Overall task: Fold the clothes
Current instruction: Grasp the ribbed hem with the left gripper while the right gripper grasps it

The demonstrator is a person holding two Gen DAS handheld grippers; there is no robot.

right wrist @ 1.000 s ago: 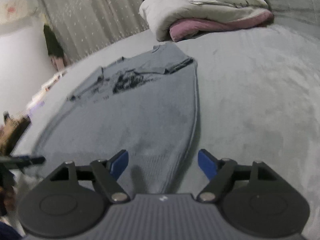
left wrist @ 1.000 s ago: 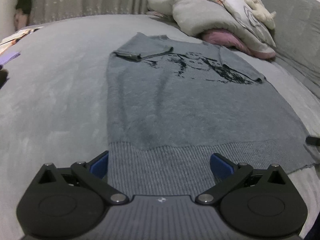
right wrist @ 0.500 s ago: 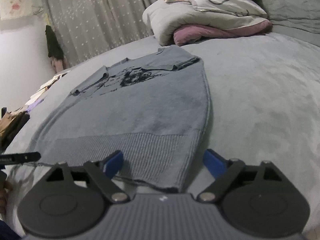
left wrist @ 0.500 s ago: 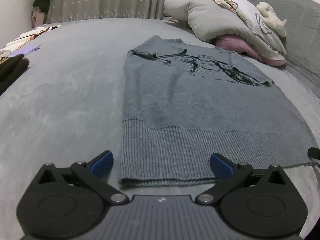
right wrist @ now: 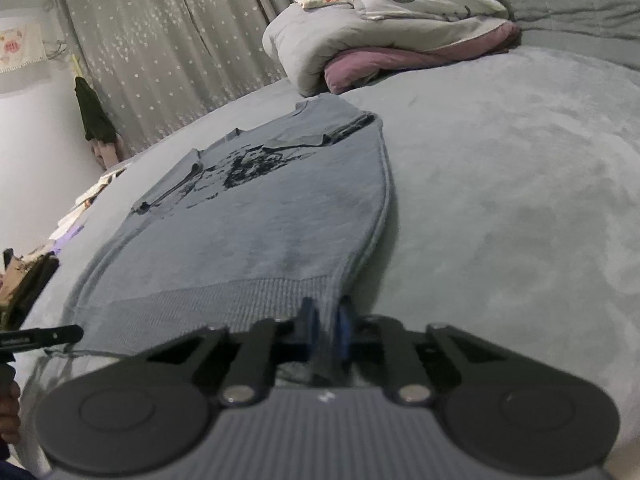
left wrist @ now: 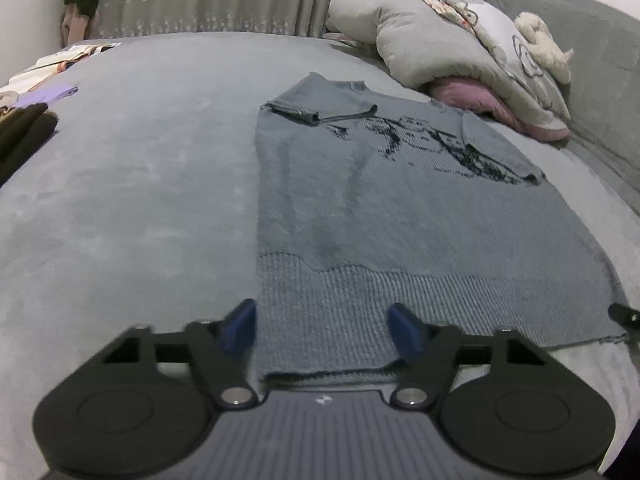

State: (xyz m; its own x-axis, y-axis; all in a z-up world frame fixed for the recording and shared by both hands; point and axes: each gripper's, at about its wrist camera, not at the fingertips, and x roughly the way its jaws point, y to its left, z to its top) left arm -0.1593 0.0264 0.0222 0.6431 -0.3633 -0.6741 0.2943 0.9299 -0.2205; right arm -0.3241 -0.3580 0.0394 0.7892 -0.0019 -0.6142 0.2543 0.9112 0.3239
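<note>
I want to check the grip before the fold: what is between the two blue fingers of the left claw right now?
In the left wrist view, the ribbed hem of the grey sweater lies between the left claw's fingers; they have been closing but do not yet pinch it.

A grey plush bed (left wrist: 132, 184) is carrying a grey sweater (left wrist: 400, 216) lying flat, folded bedding (left wrist: 452, 52) stacked at its far side, and dark clothing (left wrist: 24, 136) lying at its left edge.

Both wrist views low, close at sweater (left wrist: 400, 216) hem, facing pillows (right wrist: 384, 36).
</note>
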